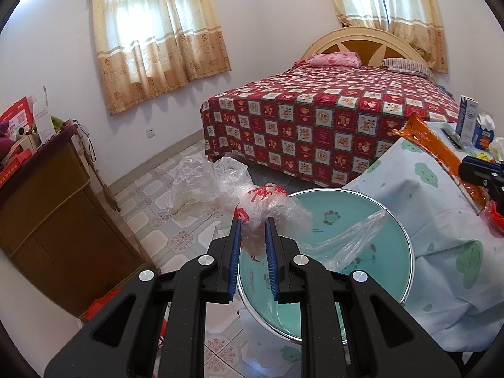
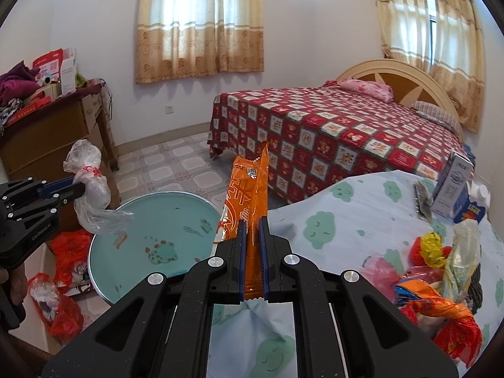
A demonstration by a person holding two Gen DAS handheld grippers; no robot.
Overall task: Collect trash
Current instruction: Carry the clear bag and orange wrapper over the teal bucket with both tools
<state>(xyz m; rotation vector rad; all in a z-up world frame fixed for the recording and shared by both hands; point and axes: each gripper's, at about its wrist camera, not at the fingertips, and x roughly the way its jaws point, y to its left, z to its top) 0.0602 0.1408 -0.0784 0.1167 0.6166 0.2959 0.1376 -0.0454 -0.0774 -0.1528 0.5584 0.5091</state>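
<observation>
Left gripper (image 1: 253, 220) and right gripper (image 2: 252, 220) — black speckled plastic arms, blue ribbed pads, silver round bolts.

Bright daylight glows through the curtains (image 1: 157, 41), blowing them out; sharp frames bend at fisheye edges.

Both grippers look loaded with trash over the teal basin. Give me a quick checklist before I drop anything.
1. Left gripper shut on the clear plastic bag: ok.
2. Right gripper shut on the orange wrapper: ok.
3. Bag above the teal basin: ok, its tail hangs over it.
4. Wrapper above the basin: cannot tell; it looks nearer the cloud-print cloth.
5. Basin interior free: ok, nothing inside.
6. More trash left: not ok, crumpled bags remain on the cloth.
</observation>
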